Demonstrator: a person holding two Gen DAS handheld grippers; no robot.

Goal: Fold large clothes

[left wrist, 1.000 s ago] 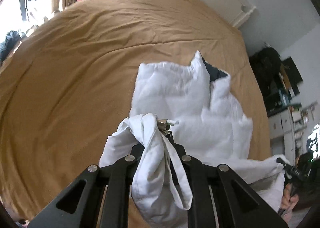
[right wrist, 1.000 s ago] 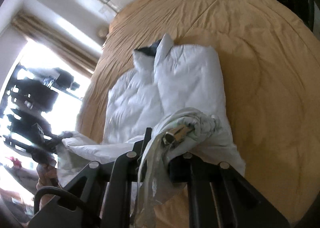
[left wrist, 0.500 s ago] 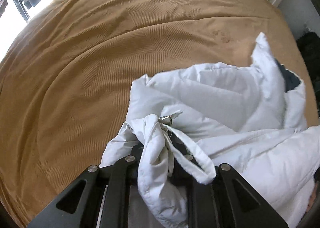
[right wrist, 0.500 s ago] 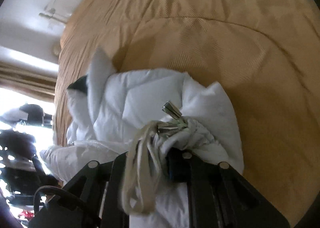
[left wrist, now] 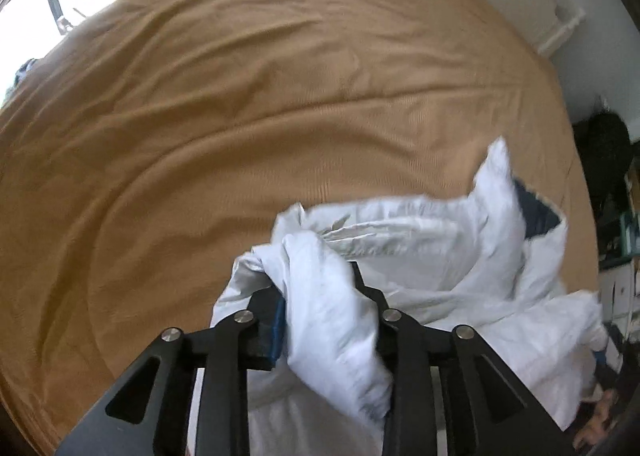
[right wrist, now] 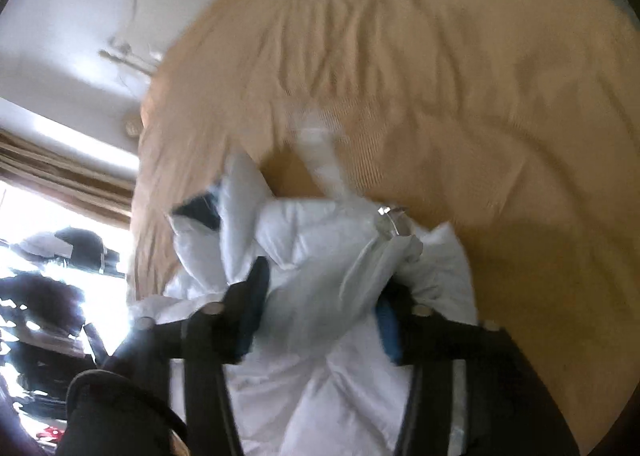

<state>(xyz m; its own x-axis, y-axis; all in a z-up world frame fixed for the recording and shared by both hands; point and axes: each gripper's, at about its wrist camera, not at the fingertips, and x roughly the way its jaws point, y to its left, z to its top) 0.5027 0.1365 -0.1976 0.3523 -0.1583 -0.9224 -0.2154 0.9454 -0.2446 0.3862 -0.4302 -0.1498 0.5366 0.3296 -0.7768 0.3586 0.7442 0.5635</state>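
Note:
A white puffy jacket (left wrist: 432, 252) with a dark collar lining lies bunched on the tan bedspread (left wrist: 240, 115). My left gripper (left wrist: 316, 280) has its jaws spread with a fold of the jacket's hem lying loosely between them. In the right wrist view the jacket (right wrist: 316, 248) is doubled over on itself. My right gripper (right wrist: 324, 288) also has its jaws spread wide, with white fabric draped between the fingers (right wrist: 256, 296). A drawcord with a metal toggle (right wrist: 388, 215) flies loose above it. The right wrist view is blurred by motion.
The tan bedspread (right wrist: 460, 95) fills most of both views. A white headboard (left wrist: 560, 23) and wall lie at the far right. Dark bags and shelves (left wrist: 608, 175) stand beside the bed. A bright window with curtains (right wrist: 60, 175) is at the left.
Both grippers carried the jacket's hem forward over its body toward the collar. Their jaws were shut on the fabric and have now spread apart. The drawcord has swung loose.

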